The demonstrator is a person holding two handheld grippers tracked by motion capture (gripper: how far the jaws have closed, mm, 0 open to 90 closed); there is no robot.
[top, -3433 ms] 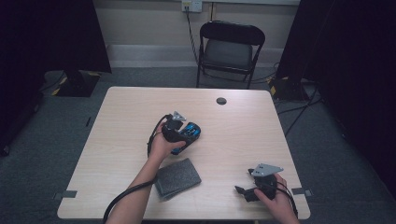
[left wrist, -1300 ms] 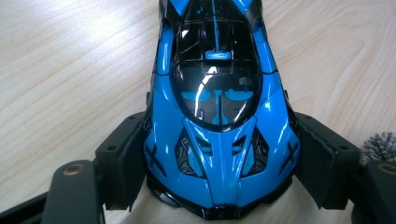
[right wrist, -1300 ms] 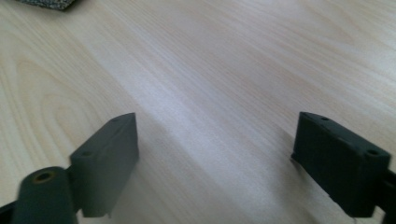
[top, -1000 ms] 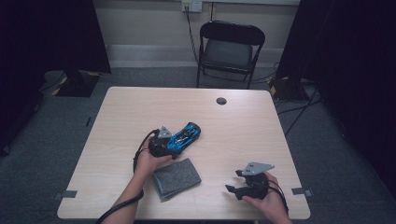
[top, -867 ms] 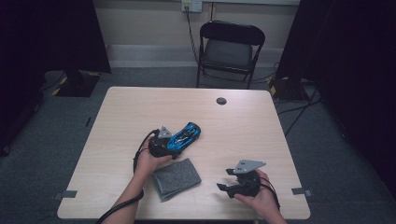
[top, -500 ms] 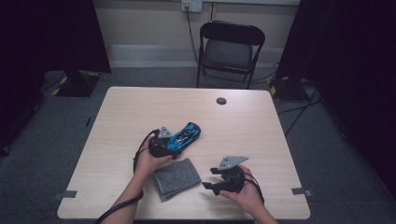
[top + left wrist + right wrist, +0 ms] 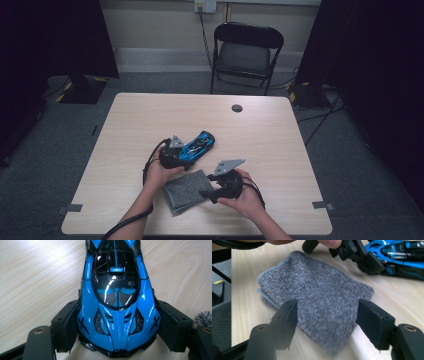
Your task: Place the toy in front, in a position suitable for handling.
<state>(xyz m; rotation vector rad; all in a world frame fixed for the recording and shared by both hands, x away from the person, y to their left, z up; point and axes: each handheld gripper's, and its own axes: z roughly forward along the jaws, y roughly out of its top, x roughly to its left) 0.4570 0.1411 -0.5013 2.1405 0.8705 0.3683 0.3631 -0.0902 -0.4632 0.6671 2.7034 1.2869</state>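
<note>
A glossy blue and black toy car (image 7: 199, 145) sits at the table's middle, with my left gripper (image 7: 186, 154) shut on its near end. In the left gripper view both pads (image 7: 68, 327) press the car (image 7: 117, 297) from either side. A folded grey cloth (image 7: 184, 193) lies just in front of it. My right gripper (image 7: 210, 194) stands open at the cloth's right corner. Its jaws have just been closing a little. The corner of the cloth (image 7: 317, 295) lies between them on the table, and the pads do not press it.
The light wooden table (image 7: 150, 115) has a small black round cap (image 7: 237, 108) near its far edge. A black folding chair (image 7: 247, 50) stands beyond that edge. In the right gripper view the left gripper (image 7: 359, 255) and the car (image 7: 397, 255) are just past the cloth.
My right gripper has slid left across the table from near the right front edge to the cloth's corner. The left gripper and the car have kept still over the last second.
</note>
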